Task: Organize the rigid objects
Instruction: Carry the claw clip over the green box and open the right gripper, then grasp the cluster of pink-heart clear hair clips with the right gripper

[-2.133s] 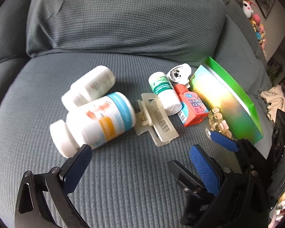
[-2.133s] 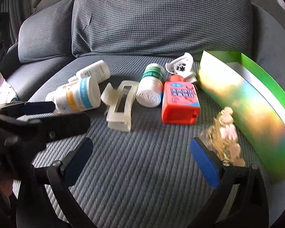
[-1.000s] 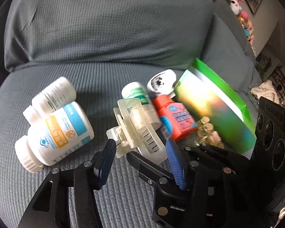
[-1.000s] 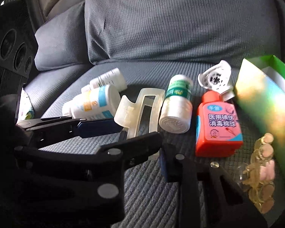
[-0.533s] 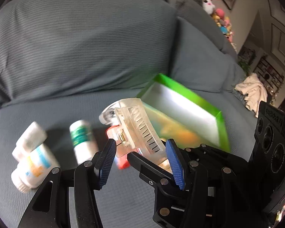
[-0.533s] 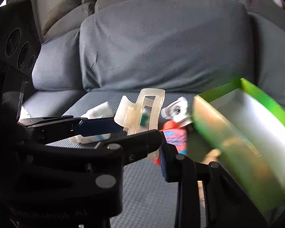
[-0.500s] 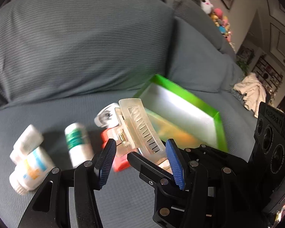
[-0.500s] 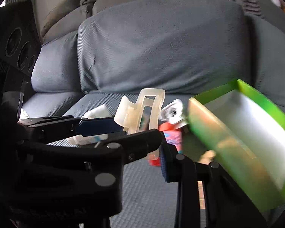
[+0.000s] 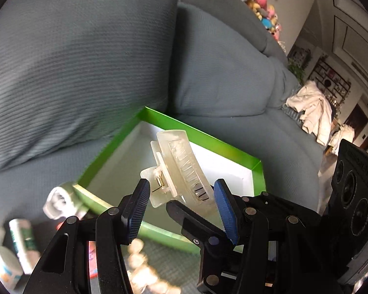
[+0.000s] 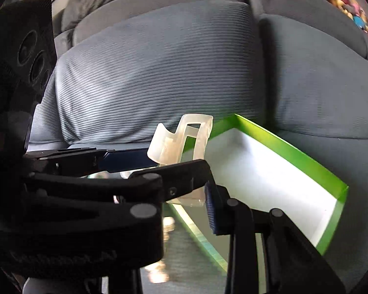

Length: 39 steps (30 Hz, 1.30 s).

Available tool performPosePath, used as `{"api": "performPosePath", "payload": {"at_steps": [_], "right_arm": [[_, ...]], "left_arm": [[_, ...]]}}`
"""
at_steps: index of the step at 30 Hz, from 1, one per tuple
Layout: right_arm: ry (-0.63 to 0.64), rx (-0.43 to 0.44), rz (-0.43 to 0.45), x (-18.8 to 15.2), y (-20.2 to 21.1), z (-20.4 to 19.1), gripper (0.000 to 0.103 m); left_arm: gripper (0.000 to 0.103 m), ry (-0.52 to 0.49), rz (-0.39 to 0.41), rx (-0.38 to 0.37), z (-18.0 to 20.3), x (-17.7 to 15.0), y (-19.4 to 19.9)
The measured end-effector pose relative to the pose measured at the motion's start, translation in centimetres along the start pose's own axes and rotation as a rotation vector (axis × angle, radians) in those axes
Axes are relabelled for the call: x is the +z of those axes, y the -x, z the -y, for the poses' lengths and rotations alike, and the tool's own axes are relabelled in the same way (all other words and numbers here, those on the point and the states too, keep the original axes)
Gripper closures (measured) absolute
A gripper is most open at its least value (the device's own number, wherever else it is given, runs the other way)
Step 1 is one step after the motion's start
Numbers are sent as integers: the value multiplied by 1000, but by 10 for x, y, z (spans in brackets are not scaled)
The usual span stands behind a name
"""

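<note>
We had the translucent hair claw clip (image 9: 176, 169) clamped from both sides: left gripper (image 9: 181, 208) and right gripper (image 10: 198, 191) both clenched on it, up in the air over the green box (image 9: 206, 137). White bottles (image 9: 19, 237) and gold beads (image 9: 139, 269) cluttered the sofa (image 9: 73, 61) at 7 o'clock, laundry (image 9: 311, 107) at 2.

This is a home living room. A grey ribbed sofa (image 9: 85, 61) fills the view, with stuffed toys (image 9: 262, 2) on its back at one o'clock. At three o'clock lie crumpled pale clothes (image 9: 311, 105), a wall shelf of ornaments (image 9: 331, 78) and panelled walls.
</note>
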State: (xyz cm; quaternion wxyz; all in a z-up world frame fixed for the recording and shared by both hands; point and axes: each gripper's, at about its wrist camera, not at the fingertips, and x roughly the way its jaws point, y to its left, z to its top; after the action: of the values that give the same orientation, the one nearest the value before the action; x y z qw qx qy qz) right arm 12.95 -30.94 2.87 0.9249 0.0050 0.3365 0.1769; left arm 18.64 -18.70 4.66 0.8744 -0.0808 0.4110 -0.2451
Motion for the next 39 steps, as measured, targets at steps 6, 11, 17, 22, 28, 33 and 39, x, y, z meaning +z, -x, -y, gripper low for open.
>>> {"api": "performPosePath", "payload": {"at_steps": [6,11,17,22,28,33,39], "right_arm": [[-65,-29,-83,-4,-21,30,61],[-78,-85,-92,-9,-20,38,33],[-102,-141,-74,-7,-4,44,11],[-94,-178,-57,-8,14,33,7],[-61,-179,-23,-11,40,12,5],[-23,-169,-12,-21,56,-9,2],[36,-118,-56,-40,59,-37,2]], "left_arm": [[41,32,-93,18,2,3,-43],[12,7,-84,107,3,0,-42],[4,-30,-15,248,-2,-6,-12],[4,-39,29,301,-7,-15,16],[4,-37,69,337,-12,-30,54],[4,-18,85,367,-22,-45,80],[4,20,58,404,-43,-72,94]]}}
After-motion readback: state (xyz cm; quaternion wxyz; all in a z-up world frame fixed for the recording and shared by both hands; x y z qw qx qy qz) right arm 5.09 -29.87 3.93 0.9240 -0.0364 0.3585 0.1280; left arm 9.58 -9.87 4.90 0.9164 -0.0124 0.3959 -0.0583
